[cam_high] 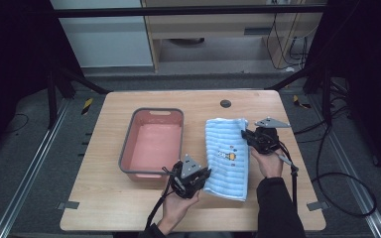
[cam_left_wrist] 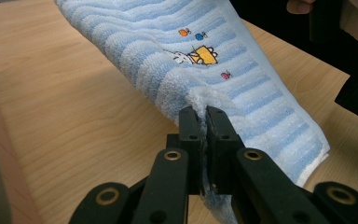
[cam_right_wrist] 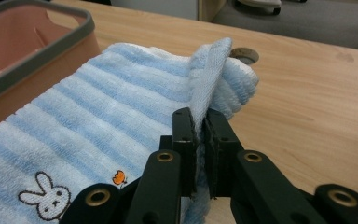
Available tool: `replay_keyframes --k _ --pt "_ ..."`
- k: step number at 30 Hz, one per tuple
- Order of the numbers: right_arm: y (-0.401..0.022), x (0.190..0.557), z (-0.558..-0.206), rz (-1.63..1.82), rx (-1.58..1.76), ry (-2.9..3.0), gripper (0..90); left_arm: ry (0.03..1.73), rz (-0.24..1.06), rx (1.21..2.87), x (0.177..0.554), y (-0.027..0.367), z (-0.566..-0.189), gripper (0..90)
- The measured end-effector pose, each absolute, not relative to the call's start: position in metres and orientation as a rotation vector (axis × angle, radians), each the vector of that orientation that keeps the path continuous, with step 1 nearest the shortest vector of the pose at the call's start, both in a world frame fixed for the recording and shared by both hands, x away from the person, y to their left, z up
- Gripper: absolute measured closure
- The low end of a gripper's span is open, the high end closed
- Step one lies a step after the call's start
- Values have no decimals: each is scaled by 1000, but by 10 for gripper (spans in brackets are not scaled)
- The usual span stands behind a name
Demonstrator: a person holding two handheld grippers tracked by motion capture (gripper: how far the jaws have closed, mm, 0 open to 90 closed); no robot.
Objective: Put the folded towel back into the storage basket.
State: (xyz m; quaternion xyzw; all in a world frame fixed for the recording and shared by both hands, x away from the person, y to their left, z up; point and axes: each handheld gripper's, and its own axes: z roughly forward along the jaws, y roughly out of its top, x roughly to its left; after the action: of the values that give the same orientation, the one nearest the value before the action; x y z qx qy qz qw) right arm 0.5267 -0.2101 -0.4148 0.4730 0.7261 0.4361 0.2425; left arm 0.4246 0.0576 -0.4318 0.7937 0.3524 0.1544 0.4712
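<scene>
A blue-and-white striped towel [cam_high: 226, 156] with a small rabbit picture lies folded on the wooden table, right of the middle. My left gripper [cam_high: 204, 177] is shut on the towel [cam_left_wrist: 223, 70] at its near left corner, pinching a fold of cloth. My right gripper [cam_high: 246, 134] is shut on the towel [cam_right_wrist: 121, 102] at its far right corner, where the edge stands up between the jaws. A hand holds each gripper.
A pink basket [cam_high: 127, 153] with a grey rim stands left of the towel, close to my left gripper. Its rim [cam_right_wrist: 37, 60] appears in the right gripper view. A round cable hole [cam_high: 225, 103] sits near the table's far edge. Bare wood lies right of the towel.
</scene>
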Motion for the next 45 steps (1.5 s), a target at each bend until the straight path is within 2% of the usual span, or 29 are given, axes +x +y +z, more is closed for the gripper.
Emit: replay_keyframes --k 20,45 --pt "-180 523 -353 1266 1176 1929 841 837 465 1875 424 88 -388 859" --pt "-129 541 -324 1315 1100 1944 843 870 555 1805 429 140 -357 860"
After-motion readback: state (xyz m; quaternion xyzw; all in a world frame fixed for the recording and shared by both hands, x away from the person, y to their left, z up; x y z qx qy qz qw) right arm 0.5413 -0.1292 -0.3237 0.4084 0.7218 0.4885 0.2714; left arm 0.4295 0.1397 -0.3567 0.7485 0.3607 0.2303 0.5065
